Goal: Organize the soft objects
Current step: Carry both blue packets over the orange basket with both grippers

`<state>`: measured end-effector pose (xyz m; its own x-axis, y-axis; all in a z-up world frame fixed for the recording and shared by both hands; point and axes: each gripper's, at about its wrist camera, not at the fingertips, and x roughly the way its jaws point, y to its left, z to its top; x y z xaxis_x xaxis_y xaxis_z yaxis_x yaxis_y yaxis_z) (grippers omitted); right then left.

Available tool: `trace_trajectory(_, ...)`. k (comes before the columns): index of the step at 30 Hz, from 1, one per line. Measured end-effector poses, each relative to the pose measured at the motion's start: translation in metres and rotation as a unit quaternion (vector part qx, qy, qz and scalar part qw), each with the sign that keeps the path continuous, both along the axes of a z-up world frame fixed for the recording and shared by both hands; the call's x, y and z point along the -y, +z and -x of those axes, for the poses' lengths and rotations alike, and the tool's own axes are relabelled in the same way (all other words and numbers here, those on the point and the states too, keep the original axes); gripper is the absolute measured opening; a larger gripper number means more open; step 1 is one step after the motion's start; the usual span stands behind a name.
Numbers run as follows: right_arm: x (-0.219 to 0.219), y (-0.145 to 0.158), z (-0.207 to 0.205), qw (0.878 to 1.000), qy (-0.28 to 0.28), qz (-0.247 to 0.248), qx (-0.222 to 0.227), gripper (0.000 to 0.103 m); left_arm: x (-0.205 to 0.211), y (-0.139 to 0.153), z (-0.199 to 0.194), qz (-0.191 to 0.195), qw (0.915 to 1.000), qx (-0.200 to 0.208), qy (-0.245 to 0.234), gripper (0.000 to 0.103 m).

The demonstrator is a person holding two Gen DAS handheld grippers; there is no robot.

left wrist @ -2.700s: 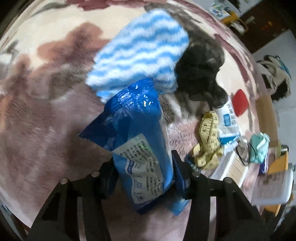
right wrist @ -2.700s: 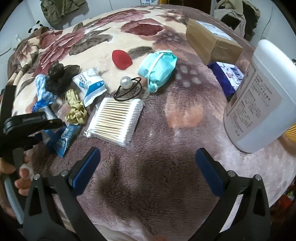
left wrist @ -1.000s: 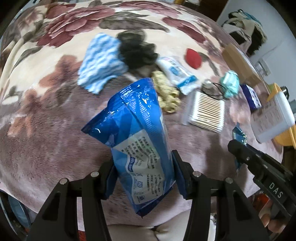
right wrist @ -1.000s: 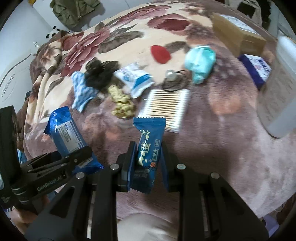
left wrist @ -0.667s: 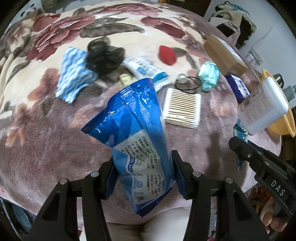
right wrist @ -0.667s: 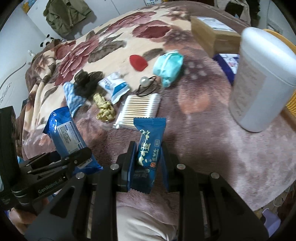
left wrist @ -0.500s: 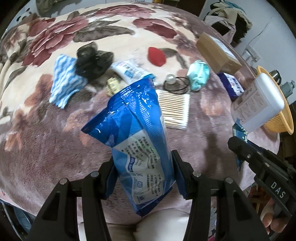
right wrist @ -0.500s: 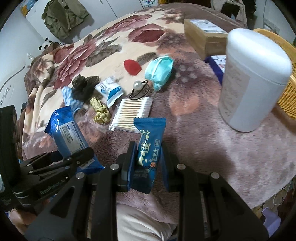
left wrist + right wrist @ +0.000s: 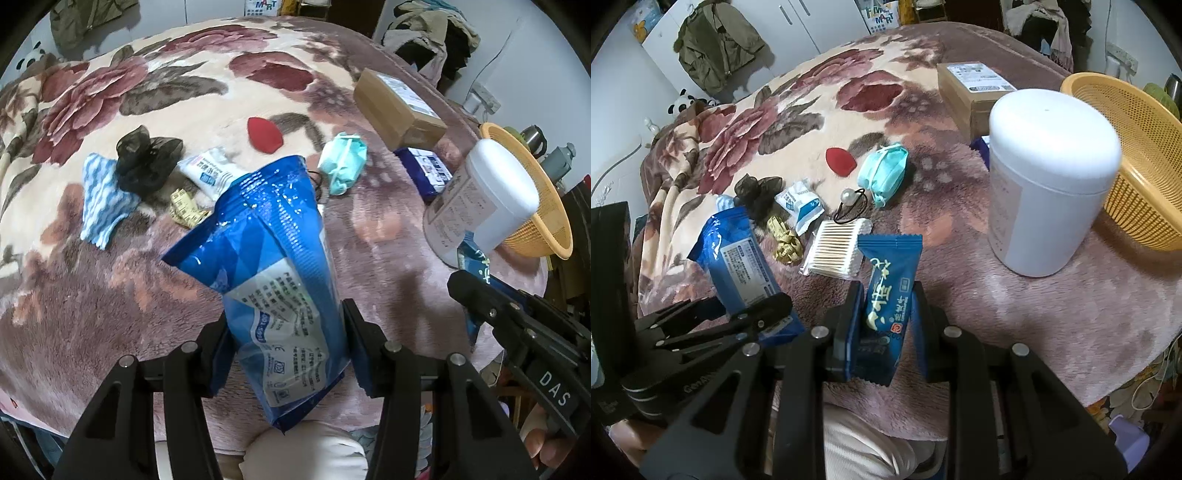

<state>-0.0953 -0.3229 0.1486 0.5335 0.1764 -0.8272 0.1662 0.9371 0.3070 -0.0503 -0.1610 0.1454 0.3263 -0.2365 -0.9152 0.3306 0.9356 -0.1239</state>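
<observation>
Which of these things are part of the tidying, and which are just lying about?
In the job:
- large blue pack, held in the left tongs
- small dark blue packet, held in the right tongs
- orange basket, probably where they go

Lying about:
- white tub
- cardboard box
- cotton swabs

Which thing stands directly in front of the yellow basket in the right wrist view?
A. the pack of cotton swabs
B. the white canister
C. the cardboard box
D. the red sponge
B: the white canister stands upright on the blanket, overlapping the yellow basket behind it.
</observation>
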Motion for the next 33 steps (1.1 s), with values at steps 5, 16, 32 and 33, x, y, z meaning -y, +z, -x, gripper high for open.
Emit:
trace_trajectory(5,0.004,0.006,0.004,1.0,-0.003,0.001,0.005,0.025,0.005,0.007,0.004,0.002,1.0,0.004,-0.005,0.055)
trace_trajectory(16,0.012,0.032,0.008,1.0,-0.005,0.011,0.025,0.025,0.021,0.032,0.005,0.022,0.9995,0.005,-0.024,0.055)
trace_trajectory(32,0.054,0.085,0.004,0.997,-0.03,0.039,0.064,0.025,0.081,0.09,-0.017,0.045,0.9966,0.042,-0.055,0.055)
trace_trajectory(33,0.058,0.088,0.003,0.996,-0.033,0.041,0.066,0.025,0.086,0.094,-0.018,0.046,0.9963,0.045,-0.057,0.055)
